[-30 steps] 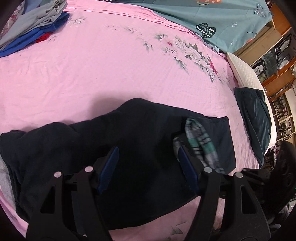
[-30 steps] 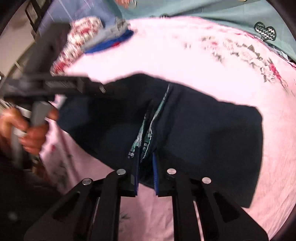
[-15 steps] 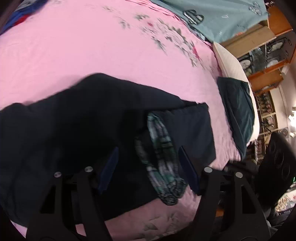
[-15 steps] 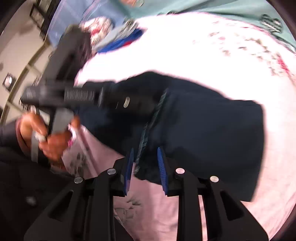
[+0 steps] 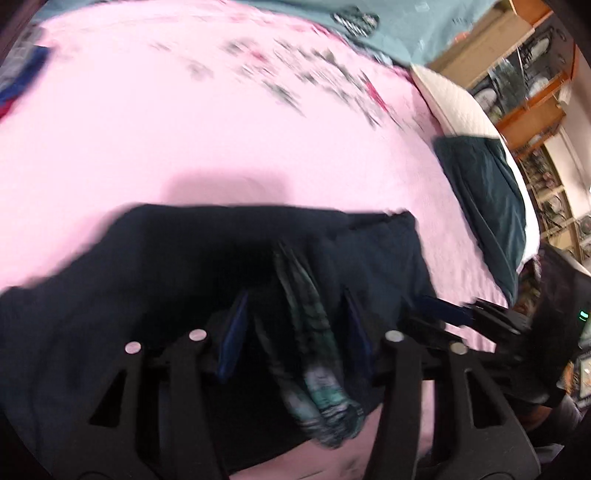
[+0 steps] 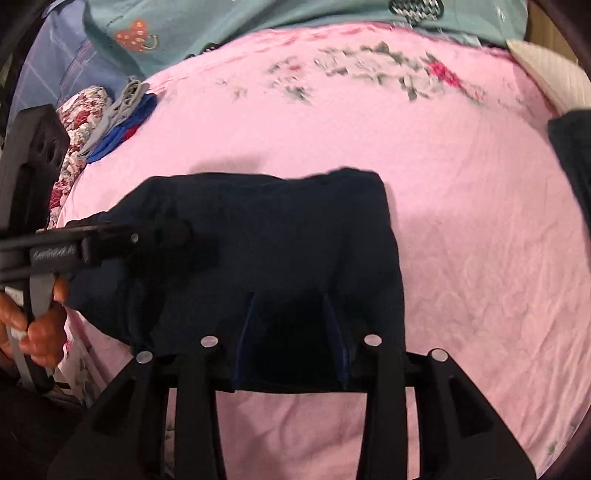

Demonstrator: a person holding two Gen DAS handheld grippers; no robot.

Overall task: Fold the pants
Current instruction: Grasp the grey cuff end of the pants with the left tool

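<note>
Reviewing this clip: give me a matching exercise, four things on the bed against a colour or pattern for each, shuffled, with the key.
Things:
1. pants
2. bedsheet
3. pants lining
4. blanket

Colours:
A. teal
B. pink with flowers
C. dark navy
D. green plaid

Pairs: 1-C, 2-B, 3-D, 4-A
</note>
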